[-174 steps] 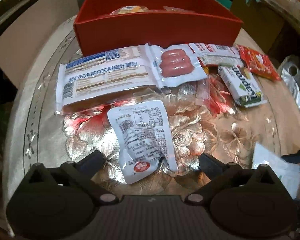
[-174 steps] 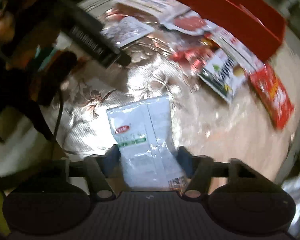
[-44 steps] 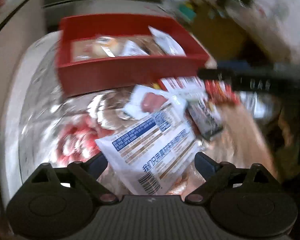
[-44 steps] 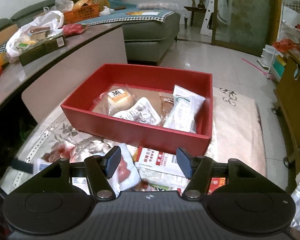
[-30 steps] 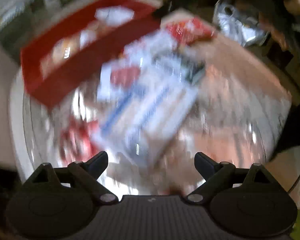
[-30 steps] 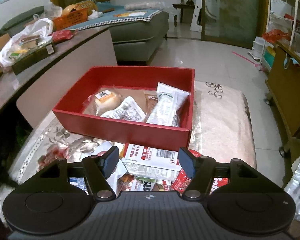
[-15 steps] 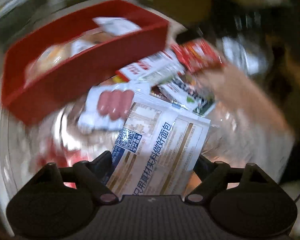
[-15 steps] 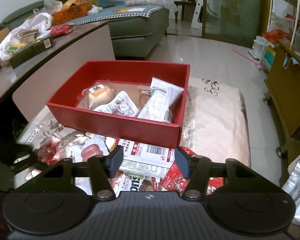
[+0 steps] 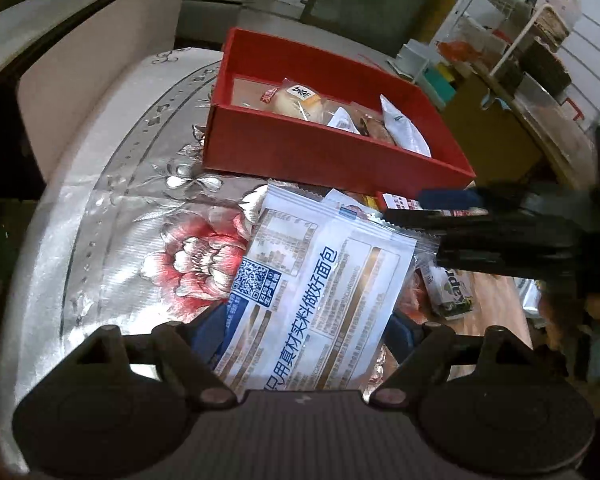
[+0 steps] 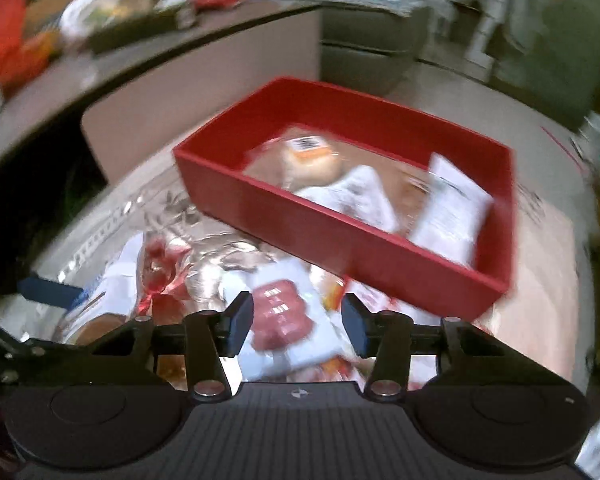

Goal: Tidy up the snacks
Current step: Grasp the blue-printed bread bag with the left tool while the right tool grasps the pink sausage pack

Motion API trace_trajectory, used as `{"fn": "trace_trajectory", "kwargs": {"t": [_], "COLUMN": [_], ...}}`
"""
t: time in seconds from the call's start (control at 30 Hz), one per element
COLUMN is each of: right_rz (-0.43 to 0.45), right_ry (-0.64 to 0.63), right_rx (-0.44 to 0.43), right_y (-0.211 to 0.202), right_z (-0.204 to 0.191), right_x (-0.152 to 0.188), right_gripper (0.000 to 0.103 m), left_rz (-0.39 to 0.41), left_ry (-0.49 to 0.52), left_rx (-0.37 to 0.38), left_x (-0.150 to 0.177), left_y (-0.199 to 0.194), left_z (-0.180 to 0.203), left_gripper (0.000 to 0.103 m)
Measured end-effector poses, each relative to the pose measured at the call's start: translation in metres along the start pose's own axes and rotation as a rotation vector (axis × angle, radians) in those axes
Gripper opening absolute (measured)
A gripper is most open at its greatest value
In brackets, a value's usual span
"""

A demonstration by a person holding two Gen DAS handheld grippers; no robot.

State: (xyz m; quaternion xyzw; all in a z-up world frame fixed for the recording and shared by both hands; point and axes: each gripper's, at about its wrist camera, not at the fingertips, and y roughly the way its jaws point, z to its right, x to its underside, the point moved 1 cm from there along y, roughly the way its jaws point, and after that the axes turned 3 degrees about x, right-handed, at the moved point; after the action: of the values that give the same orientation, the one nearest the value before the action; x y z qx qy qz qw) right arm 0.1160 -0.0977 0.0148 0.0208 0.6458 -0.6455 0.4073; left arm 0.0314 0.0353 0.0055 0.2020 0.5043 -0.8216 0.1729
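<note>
My left gripper (image 9: 304, 330) is shut on a large white and blue bread packet (image 9: 320, 280), held above the flowered tablecloth in front of the red box (image 9: 320, 152). The box holds several snack packets, such as a bun (image 9: 296, 98). My right gripper (image 10: 298, 326) is open, low over a clear packet of red sausages (image 10: 280, 322). Its dark fingers (image 9: 480, 224) also show at the right of the left wrist view. The red box (image 10: 340, 232) lies beyond it in the blurred right wrist view.
More packets lie by the box's near right corner, among them a green and white one (image 9: 452, 292) and a red and white one (image 9: 404, 202). The round table's edge (image 9: 40, 208) curves at the left. Shelves (image 9: 540, 40) and a sofa stand beyond.
My left gripper has closed on the bread packet and lifted it. My right gripper has swung down and left to the sausage packet and narrowed a little.
</note>
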Motion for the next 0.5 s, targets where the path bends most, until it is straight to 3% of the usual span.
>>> {"fn": "trace_trajectory", "kwargs": {"t": [0.1,0.17,0.3,0.5], "right_rz": [-0.104,-0.143,-0.135,-0.136], "right_ry": [-0.089,-0.108,-0.082,-0.023], "right_rx": [0.031,0.002,0.006,0.032], "right_y": [0.027,0.039,0.041,0.021], "right_z": [-0.008,-0.010,-0.018,-0.018], "right_x": [-0.008,-0.005,0.003,0.014], "right_gripper": [0.065,0.065,0.066,0.060], "left_rz": [0.001,0.003,-0.007,-0.041], "left_ry": [-0.008,-0.029,-0.032,-0.033], "left_rx": [0.031,0.049,0.056,-0.019], "left_x": [-0.002,-0.004,-0.006,-0.003], "left_y": [-0.002,-0.002,-0.001,0.009], "left_z": [-0.003,-0.007,-0.007,-0.011], "left_gripper": [0.075,0.075,0.075,0.075]}}
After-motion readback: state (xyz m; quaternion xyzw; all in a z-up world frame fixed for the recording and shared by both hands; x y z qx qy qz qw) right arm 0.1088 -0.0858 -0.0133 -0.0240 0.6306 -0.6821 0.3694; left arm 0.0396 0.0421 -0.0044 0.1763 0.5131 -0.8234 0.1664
